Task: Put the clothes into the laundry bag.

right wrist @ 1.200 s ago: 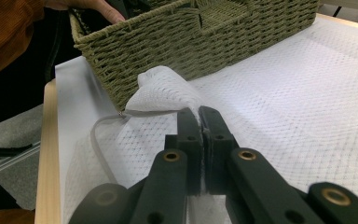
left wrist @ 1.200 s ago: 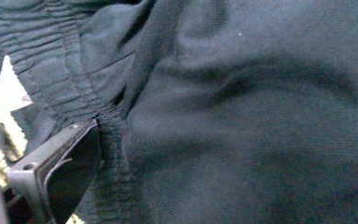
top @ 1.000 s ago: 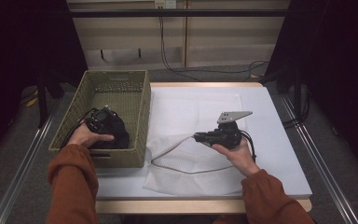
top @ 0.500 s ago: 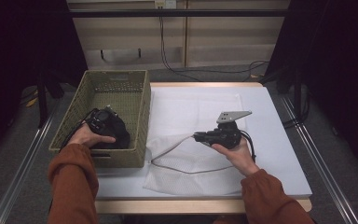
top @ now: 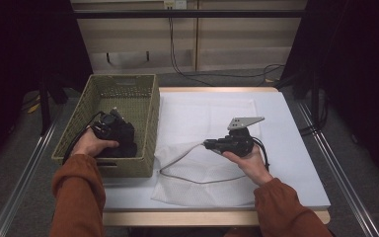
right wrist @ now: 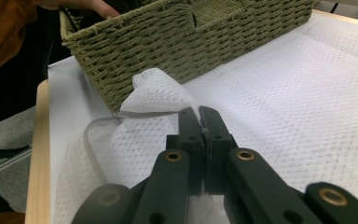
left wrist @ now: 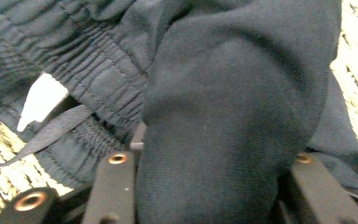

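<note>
**Now: both tools at work, basket and bag**

Down in the woven basket (top: 148,116), my left tool (top: 112,129) has just been closing its jaws, and a thick fold of the dark garment (left wrist: 223,116) sits bunched between them, pads pressing into the cloth. My right tool (right wrist: 204,122) is clenched tight on the rim of the white mesh bag (top: 202,182), lifting that edge off the table (top: 296,163). The bag lies flat just beside the basket, its opening turned toward it.
</note>
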Tool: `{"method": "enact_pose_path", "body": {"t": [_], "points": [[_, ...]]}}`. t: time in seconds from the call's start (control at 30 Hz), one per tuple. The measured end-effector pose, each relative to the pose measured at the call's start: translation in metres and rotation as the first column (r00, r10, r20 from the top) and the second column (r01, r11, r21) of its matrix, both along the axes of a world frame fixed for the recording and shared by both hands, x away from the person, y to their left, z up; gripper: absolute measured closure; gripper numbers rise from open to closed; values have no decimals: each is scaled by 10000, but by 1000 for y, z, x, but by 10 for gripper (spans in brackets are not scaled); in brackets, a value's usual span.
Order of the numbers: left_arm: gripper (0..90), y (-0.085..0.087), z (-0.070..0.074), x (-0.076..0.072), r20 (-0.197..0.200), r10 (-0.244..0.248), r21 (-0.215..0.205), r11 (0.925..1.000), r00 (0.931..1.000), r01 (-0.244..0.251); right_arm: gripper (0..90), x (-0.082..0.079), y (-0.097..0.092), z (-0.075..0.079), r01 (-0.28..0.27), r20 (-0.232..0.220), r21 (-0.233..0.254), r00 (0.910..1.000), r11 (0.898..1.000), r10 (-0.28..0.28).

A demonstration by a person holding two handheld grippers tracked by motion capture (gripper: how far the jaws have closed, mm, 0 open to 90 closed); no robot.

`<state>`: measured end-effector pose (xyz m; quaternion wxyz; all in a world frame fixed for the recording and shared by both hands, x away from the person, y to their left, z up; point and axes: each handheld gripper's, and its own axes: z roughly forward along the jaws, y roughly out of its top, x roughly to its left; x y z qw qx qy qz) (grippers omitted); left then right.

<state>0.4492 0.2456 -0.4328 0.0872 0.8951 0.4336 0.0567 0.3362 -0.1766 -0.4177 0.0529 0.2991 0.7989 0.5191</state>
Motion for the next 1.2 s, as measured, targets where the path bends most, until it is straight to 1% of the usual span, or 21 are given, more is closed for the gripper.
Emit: {"method": "enact_pose_path", "body": {"t": [0.1, 0.2, 0.23, 0.33, 0.4, 0.5, 0.57, 0.63, 0.7, 0.73, 0.77, 0.83, 0.9, 0.93, 0.97, 1.0, 1.03, 1.07, 1.1, 1.17, 1.2], "points": [[614, 0, 3, -1, 116, 49, -207, 9998, 9999, -46, 893, 0, 1, 1, -14, -33, -24, 10000, 10000, 13], [632, 2, 7, -1, 378, 219, -711, 9973, 9990, -192, 894, 1, 2, 1, -51, -22, 7, 10000, 10000, 51], [636, 3, 10, -3, 502, 431, -1142, 9928, 9978, -371, 894, 1, 2, 1, -60, -23, 12, 10000, 10000, 60], [642, 7, 17, -2, 781, 328, -1527, 9881, 9964, -206, 894, 0, 2, 0, -67, -28, -1, 10000, 10000, 67], [644, 10, 22, -3, 982, 756, -2110, 9760, 9923, -535, 894, 0, 2, 0, -46, -10, -3, 10000, 10000, 46], [648, 15, 30, -6, 1501, 1031, -2662, 9620, 9833, -603, 894, -1, 1, 1, -54, -3, 0, 10000, 10000, 54], [650, 17, 35, -8, 1752, 1080, -2858, 9568, 9786, -544, 894, -1, 1, 1, -34, 26, 7, 10000, 10000, 34], [651, 19, 40, -11, 1962, 1290, -3319, 9415, 9720, -579, 894, -1, 1, 2, -42, 34, 4, 10000, 10000, 42], [652, 19, 45, -12, 2093, 1262, -3494, 9358, 9697, -464, 894, -2, 1, 3, -16, 45, 7, 10000, 10000, 16], [652, 20, 48, -13, 2098, 1127, -3455, 9378, 9712, -342, 894, -3, 1, 3, -40, 42, -4, 10000, 10000, 40], [652, 19, 50, -14, 2287, 1132, -3415, 9394, 9669, -292, 894, -3, 1, 3, -79, 51, -7, 10000, 10000, 79], [653, 21, 54, -15, 2418, 1219, -3718, 9280, 9626, -241, 894, -3, 1, 3, -69, 33, 7, 10000, 10000, 69], [653, 24, 58, -17, 2674, 1405, -3784, 9252, 9533, -302, 894, -3, 1, 2, -72, 21, 2, 10000, 10000, 72], [653, 24, 59, -18, 2724, 1594, -4041, 9139, 9489, -375, 894, -3, 1, 2, -73, 45, 15, 10000, 10000, 73], [654, 27, 61, -19, 2941, 1724, -4136, 9097, 9401, -374, 894, -3, 1, 3, -44, 32, 9, 10000, 10000, 44], [654, 28, 63, -19, 2991, 1715, -4142, 9096, 9387, -342, 894, -3, 1, 2, -48, 42, 5, 10000, 10000, 48], [654, 30, 65, -20, 3023, 1777, -4316, 9015, 9365, -318, 894, -3, 1, 2, -55, 36, 3, 10000, 10000, 55], [654, 31, 67, -21, 3193, 1895, -4455, 8948, 9285, -295, 894, -3, 1, 2, -50, 26, 6, 10000, 10000, 50], [654, 32, 69, -22, 3263, 1879, -4491, 8932, 9264, -229, 894, -3, 2, 2, -57, 31, 5, 10000, 10000, 57], [655, 32, 72, -24, 3496, 2137, -4736, 8804, 9122, -248, 894, -3, 2, 3, -69, 49, -3, 10000, 10000, 69], [656, 32, 73, -25, 3501, 2155, -4791, 8775, 9116, -234, 894, -3, 2, 3, -55, 44, 17, 10000, 10000, 55]]}}
